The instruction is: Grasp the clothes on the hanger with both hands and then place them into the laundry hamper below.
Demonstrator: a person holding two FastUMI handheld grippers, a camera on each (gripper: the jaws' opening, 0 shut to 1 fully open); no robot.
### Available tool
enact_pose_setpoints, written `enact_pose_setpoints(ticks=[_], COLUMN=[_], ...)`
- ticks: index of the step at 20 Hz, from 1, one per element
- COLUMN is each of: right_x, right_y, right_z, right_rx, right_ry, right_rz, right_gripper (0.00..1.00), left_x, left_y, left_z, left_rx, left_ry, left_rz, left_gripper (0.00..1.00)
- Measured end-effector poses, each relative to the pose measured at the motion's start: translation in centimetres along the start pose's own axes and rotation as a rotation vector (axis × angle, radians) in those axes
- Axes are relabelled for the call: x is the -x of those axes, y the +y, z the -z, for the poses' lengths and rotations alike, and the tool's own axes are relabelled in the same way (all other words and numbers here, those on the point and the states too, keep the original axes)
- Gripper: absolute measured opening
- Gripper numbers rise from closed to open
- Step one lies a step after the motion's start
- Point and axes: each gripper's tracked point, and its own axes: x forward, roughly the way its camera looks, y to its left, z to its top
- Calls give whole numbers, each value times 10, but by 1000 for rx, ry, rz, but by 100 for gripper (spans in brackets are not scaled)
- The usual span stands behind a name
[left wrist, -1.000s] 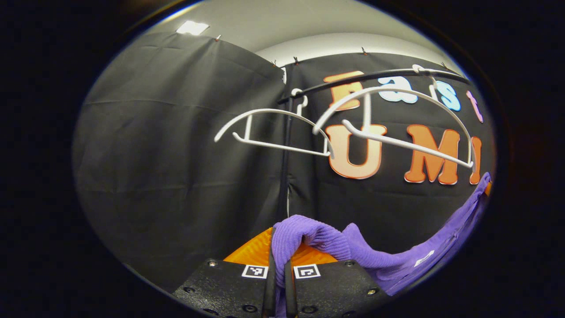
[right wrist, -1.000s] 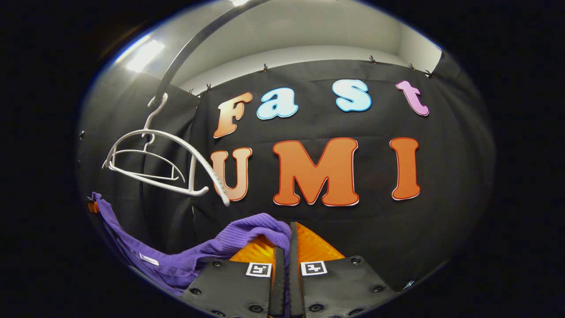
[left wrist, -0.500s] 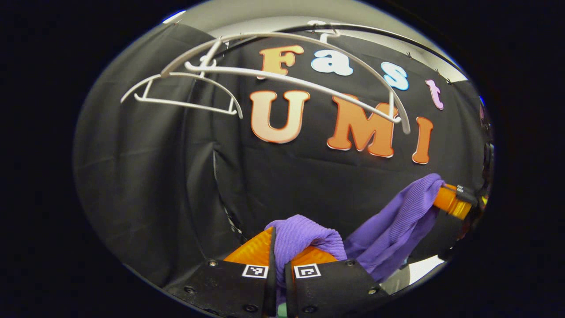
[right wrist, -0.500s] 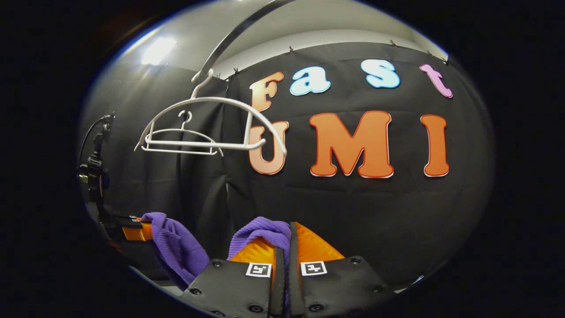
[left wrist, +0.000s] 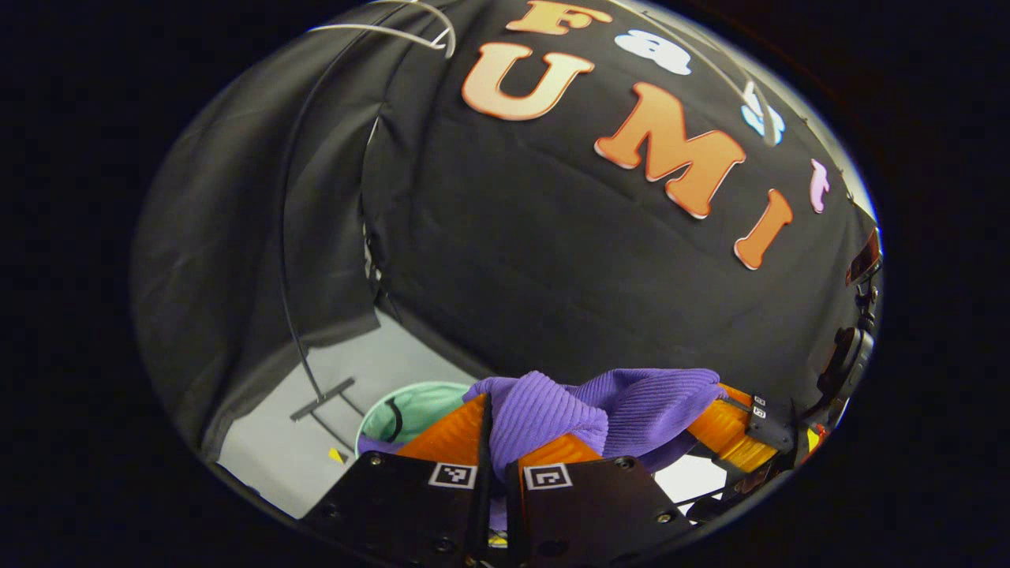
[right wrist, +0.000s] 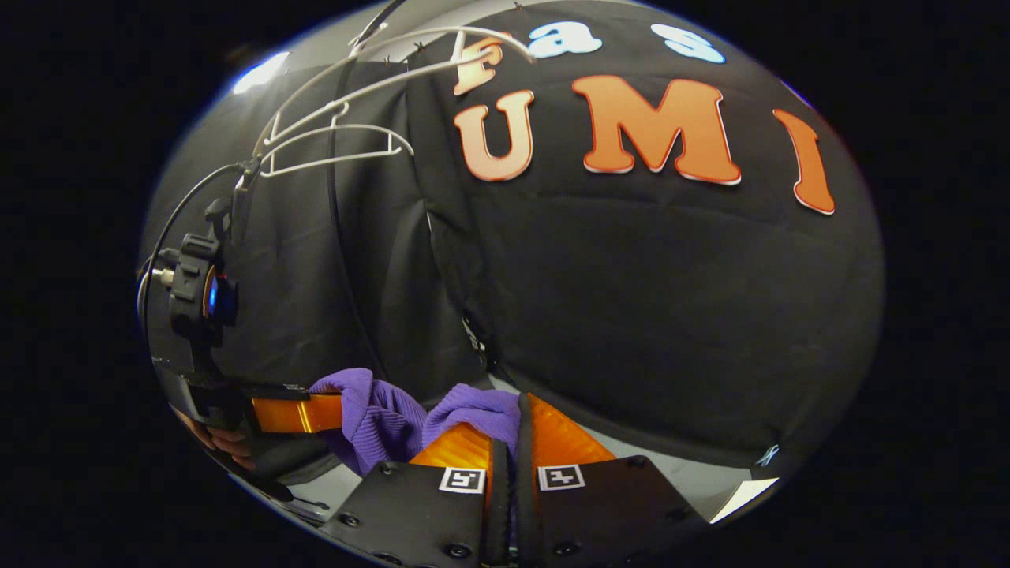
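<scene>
Both grippers, left gripper (left wrist: 495, 442) and right gripper (right wrist: 505, 442), stayed clamped on the purple garment (left wrist: 584, 406), which had come off the hangers (right wrist: 331, 138) and descended toward the laundry hamper (left wrist: 410, 410).

The green hamper (left wrist: 410, 410) lies open below, beside the rack's stand (left wrist: 319, 392).
</scene>
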Motion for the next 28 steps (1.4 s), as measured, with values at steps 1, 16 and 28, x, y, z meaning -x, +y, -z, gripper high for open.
enact_pose_setpoints(ticks=[1,16,28], right_x=[-6,-31,21], right_y=[3,2,-11], right_z=[14,134,83], right_rx=[-6,-59,-58], right_ry=[43,364,179], right_rz=[-8,-8,-9], right_gripper=[11,87,99], left_x=[-4,-27,21], left_y=[4,57,36], left_z=[14,113,45], left_rx=[3,43,-3], left_ry=[41,259,8], left_rz=[-14,-190,-242], left_gripper=[9,69,94])
